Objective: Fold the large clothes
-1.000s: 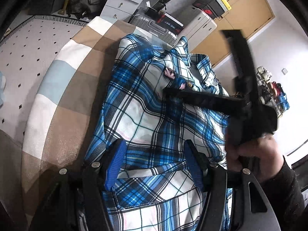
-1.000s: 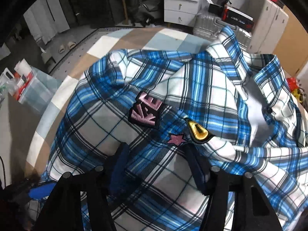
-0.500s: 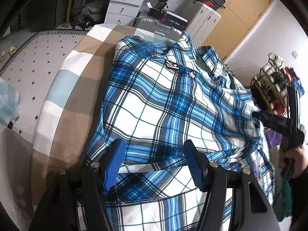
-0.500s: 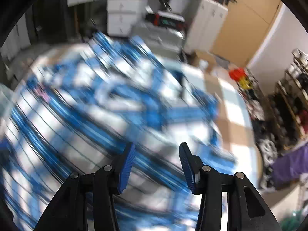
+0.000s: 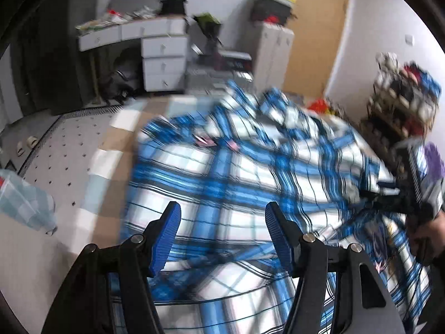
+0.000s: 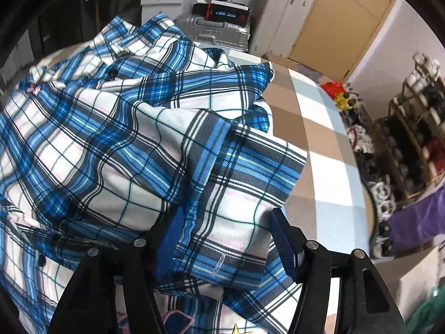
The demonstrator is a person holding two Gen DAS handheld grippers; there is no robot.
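1. Lying rumpled across a checked bedspread [image 6: 314, 128], a blue and white plaid shirt [image 6: 116, 128] fills both views.
2. Left gripper [image 5: 222, 229] hovers above the shirt, its blue pads apart with nothing gripped; this view is blurred.
3. Right gripper [image 6: 226, 243] has its jaws opening around a folded cuff [image 6: 236, 194] that lies between them.
4. A hand [image 5: 425, 236] holds the right gripper at the shirt's far edge.

A white set of drawers [image 5: 164, 62] is standing by the far wall. A silver suitcase [image 6: 214, 32] is sitting near it, with a black box [image 6: 225, 12] lying on top. A full shelf [image 6: 414, 128] is standing on the right.
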